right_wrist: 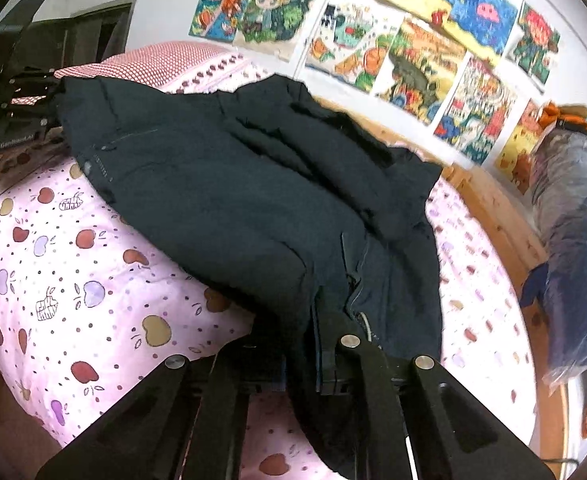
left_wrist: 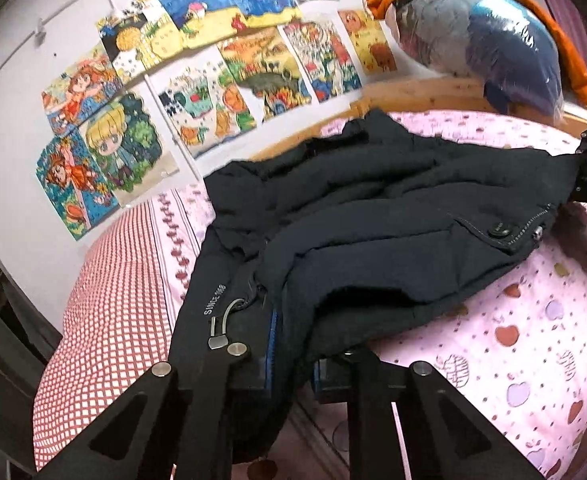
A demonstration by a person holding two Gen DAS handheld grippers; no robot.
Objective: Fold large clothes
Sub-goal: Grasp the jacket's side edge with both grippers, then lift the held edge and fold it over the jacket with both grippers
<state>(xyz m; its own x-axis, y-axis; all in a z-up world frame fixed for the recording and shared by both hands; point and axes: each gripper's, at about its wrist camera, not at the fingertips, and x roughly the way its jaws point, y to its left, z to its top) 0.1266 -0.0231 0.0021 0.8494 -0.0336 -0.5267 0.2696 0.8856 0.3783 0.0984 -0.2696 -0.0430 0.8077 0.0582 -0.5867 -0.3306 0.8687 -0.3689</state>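
Left gripper [left_wrist: 289, 364] clamped on the dark jacket [left_wrist: 373, 220] hem, bottom centre; right gripper [right_wrist: 301, 364] pinching another edge likewise. Jacket heaped mid-frame over the pink bedsheet [right_wrist: 73, 280].

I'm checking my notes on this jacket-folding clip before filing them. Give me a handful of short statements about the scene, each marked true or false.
1. Both grippers are shut on the dark jacket. True: the left gripper and the right gripper each pinch its near edge.
2. The jacket lies on a wooden floor. False: it lies on a pink bedsheet printed with apples.
3. Colourful drawings hang on the wall behind the bed. True.
4. The jacket is bright orange. False: it is dark navy or black; the orange cloth is beside the plastic-wrapped bundle.
5. A red-checked pillow lies on the bed. True.
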